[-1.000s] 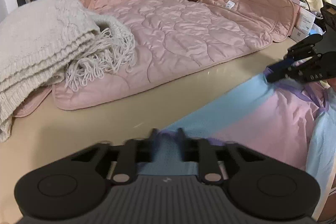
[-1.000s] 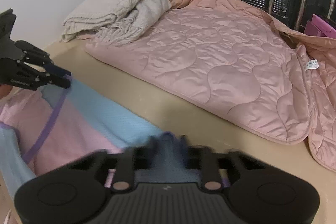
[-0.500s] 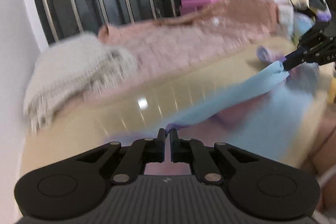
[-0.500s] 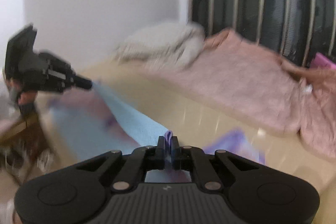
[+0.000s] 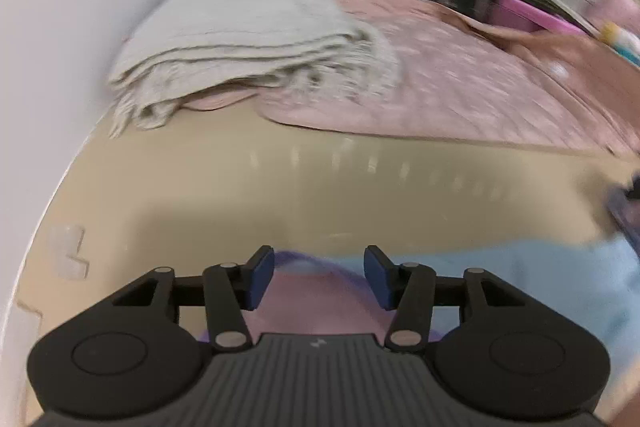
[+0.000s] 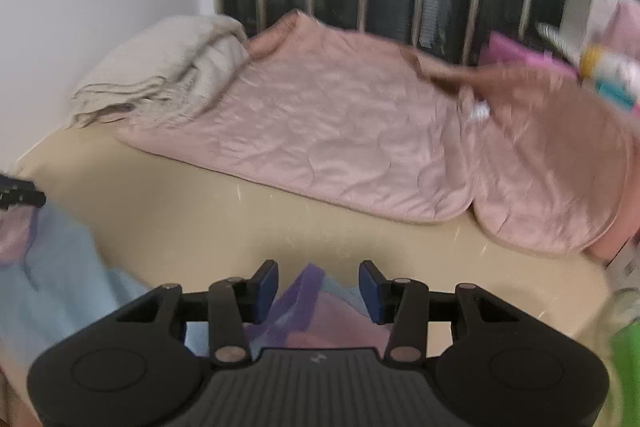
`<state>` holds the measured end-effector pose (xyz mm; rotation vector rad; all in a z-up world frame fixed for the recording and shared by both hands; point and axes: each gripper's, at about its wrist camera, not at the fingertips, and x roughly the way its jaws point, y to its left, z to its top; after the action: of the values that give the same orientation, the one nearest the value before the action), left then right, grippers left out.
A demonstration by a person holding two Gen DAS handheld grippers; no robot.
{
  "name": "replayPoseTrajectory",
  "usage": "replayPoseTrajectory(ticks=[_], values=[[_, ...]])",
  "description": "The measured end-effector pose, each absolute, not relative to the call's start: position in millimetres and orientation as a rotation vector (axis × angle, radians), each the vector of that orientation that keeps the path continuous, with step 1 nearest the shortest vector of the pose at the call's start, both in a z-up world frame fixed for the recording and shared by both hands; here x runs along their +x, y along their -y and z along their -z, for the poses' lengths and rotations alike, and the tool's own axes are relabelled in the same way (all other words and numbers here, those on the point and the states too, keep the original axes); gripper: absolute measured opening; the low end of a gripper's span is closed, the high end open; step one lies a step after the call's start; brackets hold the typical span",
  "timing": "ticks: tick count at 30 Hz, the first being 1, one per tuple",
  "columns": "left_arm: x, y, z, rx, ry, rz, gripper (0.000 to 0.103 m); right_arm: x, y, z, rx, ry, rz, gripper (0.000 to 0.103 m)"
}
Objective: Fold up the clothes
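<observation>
The garment to be folded, a light blue and pink shirt (image 6: 60,291) with purple trim, lies on the beige table (image 6: 240,219), on the near side of the quilted pink jacket (image 6: 340,131) that is spread across the table's far half. The left gripper (image 5: 319,277) has its jaws standing well apart, with pink cloth and a purple edge showing in the gap beneath them; nothing is pinched. The right gripper (image 6: 318,291) is likewise spread wide, a purple-trimmed corner of the shirt lying loose between its pads without being clamped.

Both views are smeared by motion, so exact contact with the cloth cannot be judged. The likely trouble from here is a poor regrasp: with both grippers parted and moving fast, a closing pinch could catch only the thin purple trim, or take a single layer where two are stacked, and the fold would then open or skew when lifted. The shirt looks light and slippery on the smooth table, so a sideways drag could slide the whole piece instead of creasing it.

A second risk is snagging the neighbours. The jacket's near hem sits just beyond the shirt, and the cream knitted blanket (image 5: 248,43), resting on the jacket's left end, has loose fringe; a reach carried too far could drag either into the fold
</observation>
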<state>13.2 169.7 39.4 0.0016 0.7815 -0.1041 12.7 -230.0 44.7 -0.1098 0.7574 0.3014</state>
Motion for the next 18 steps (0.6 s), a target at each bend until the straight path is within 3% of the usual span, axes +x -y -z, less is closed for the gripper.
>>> replayPoseTrajectory(ticks=[3, 5, 7, 13, 18], values=[[11, -171, -34, -0.072, -0.767, 0.107, 0.044, 24, 224, -27, -0.128, -0.818, -0.25, 0.03], [6, -167, -28, -0.073, -0.774, 0.097, 0.014, 22, 227, -25, -0.11, -0.803, -0.23, 0.005], [1, -164, -25, -0.057, -0.762, 0.089, 0.003, 18, 235, -30, -0.084, -0.764, -0.225, 0.006], [-25, -175, -30, -0.143, -0.683, 0.009, 0.001, -54, 269, -63, -0.031, -0.439, -0.23, 0.006], [-50, -190, -32, -0.213, -0.649, -0.041, 0.001, -111, 309, -43, 0.064, -0.397, -0.216, 0.006]])
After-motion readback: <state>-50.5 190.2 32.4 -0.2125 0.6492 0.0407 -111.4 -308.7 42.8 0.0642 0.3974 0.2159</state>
